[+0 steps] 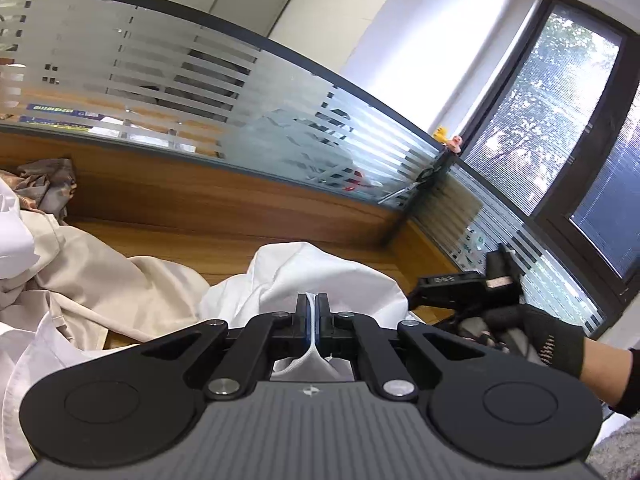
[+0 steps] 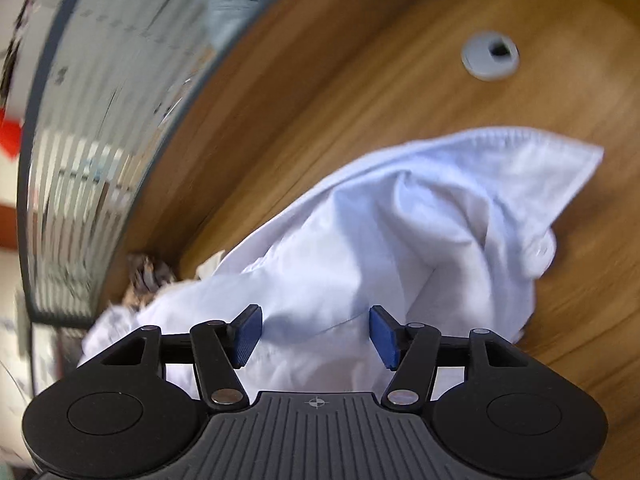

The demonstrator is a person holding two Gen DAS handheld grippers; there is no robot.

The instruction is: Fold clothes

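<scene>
A white shirt (image 2: 400, 232) lies crumpled on the wooden tabletop (image 2: 400, 80), thin cotton with stitched hems, bunched into soft ridges. One flat hemmed corner reaches out over the wood toward a grey cable grommet (image 2: 490, 55), and from there the cloth runs back in a long diagonal toward the glass partition (image 1: 200, 80).

The left tool (image 1: 312, 312) is clamped tight on a fold of this white cloth, a corded edge trapped between its blue pads and the fabric rising in a hump just beyond. The right tool (image 2: 316, 332) hangs over the shirt with its jaws apart and nothing between them; the cloth lies below the pads. In the left view it shows at the right edge, carried by a gloved hand (image 1: 536, 332).

A beige garment (image 1: 100, 272) sprawls beside the white one, and a brown patterned piece (image 1: 48, 184) sits against the partition. The right view is smeared by motion, so the far end of the shirt is hard to read, and the tool bodies hide its near part.
</scene>
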